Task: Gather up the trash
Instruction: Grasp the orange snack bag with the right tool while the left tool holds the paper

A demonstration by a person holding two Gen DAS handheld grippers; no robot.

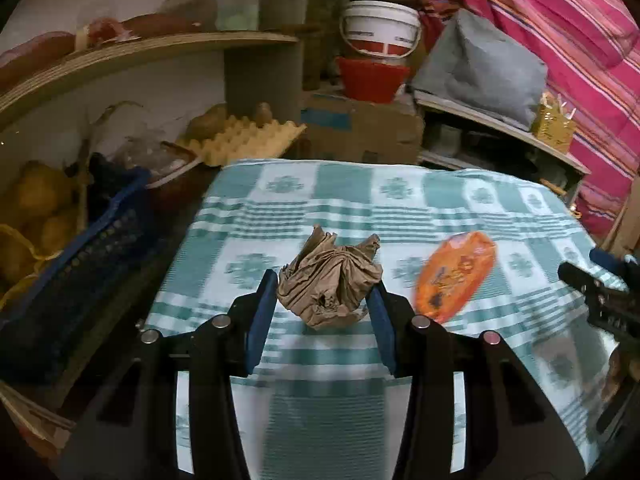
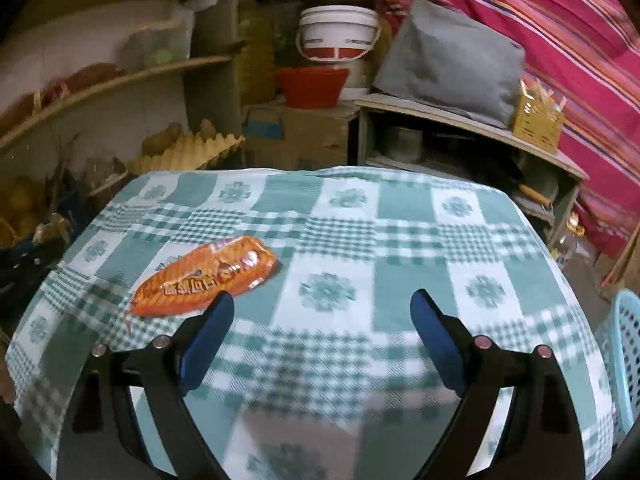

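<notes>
A crumpled ball of brown paper (image 1: 328, 280) sits between the blue pads of my left gripper (image 1: 323, 282), which is shut on it just above the green-and-white checked tablecloth (image 1: 360, 208). An orange snack wrapper (image 1: 456, 276) lies flat on the cloth to the right of the paper. In the right wrist view the same orange wrapper (image 2: 204, 280) lies just ahead and left of the left fingertip. My right gripper (image 2: 322, 298) stands wide open with only cloth between its fingers. A part of it shows at the right edge of the left wrist view.
A light blue perforated basket (image 2: 624, 360) stands off the table's right edge. A dark blue crate (image 1: 80, 264) sits to the left, with yellow fruit beside it. Behind the table are an egg tray (image 1: 244, 140), cardboard boxes, a white bucket (image 1: 380, 28) and shelves.
</notes>
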